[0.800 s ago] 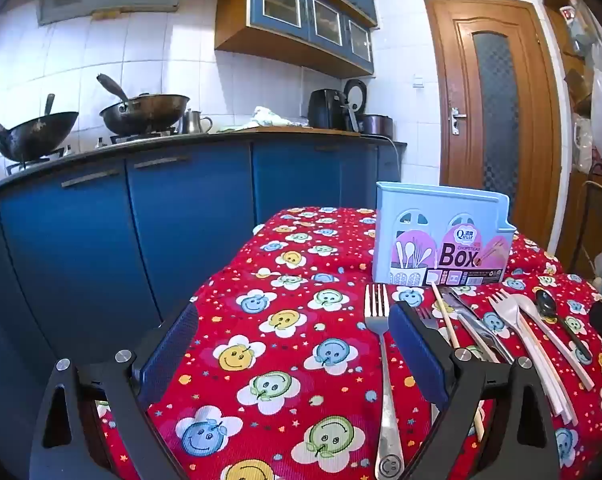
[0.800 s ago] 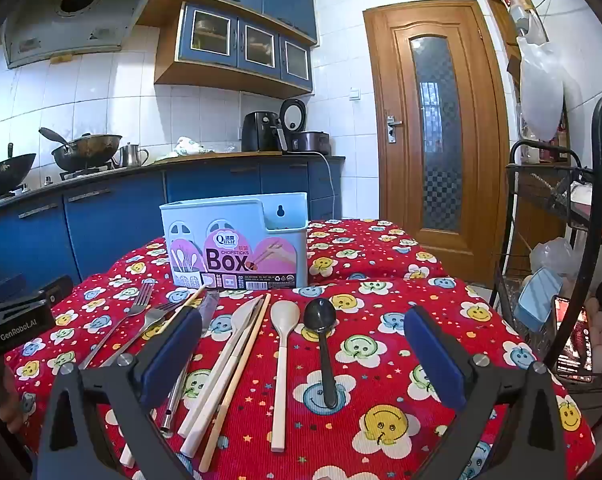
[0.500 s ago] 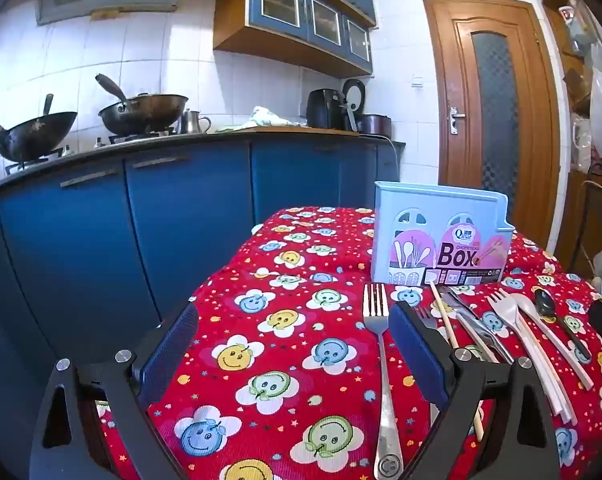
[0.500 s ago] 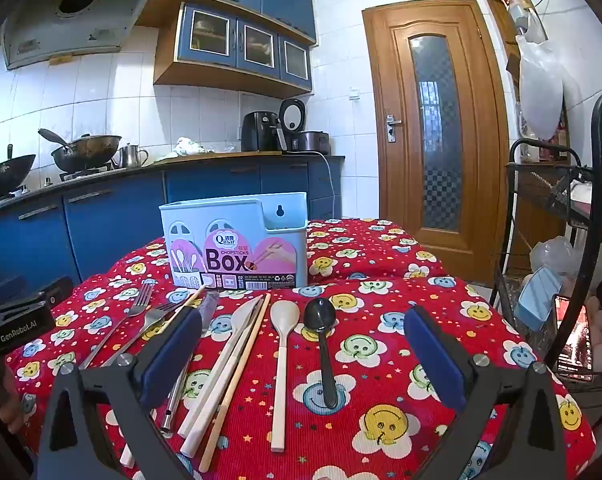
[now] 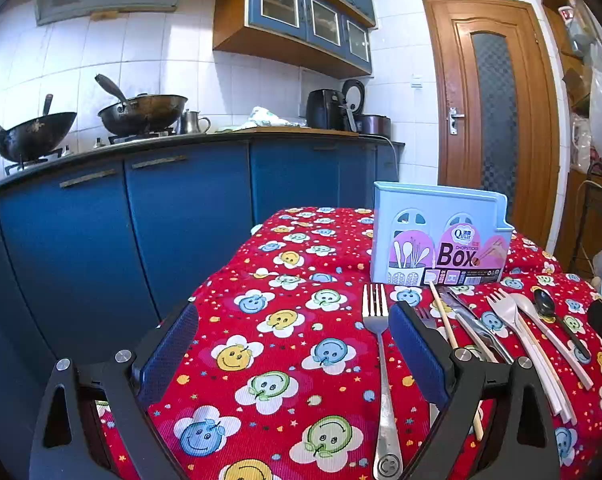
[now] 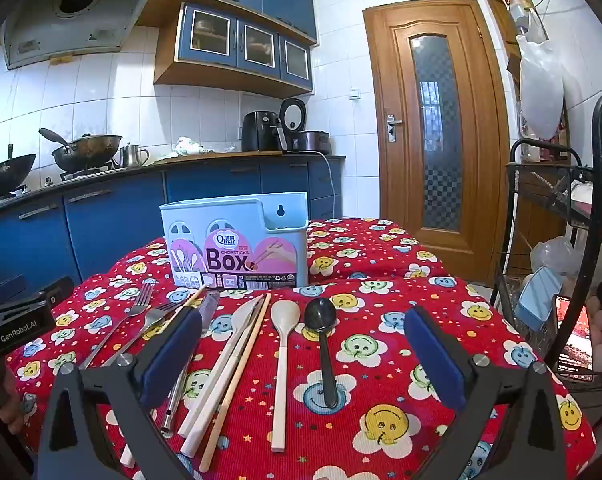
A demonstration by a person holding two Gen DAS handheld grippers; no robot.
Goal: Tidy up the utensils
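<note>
Left wrist: left gripper spread wide, nothing in it, hovering over the tablecloth with a steel fork lying just inside its right finger. Looks thin, stiff and slick, so I'd pinch mid-handle

Right wrist: right gripper also wide and empty above the white spoon and black spoon, lined up in front of the box. Probably light plastic, grab the handles

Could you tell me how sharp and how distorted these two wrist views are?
Left wrist: strong fisheye bend in the counter, dark corners, fork sharp. Right wrist: door bows, black spoon crisp with a soft highlight, even lighting.
</note>
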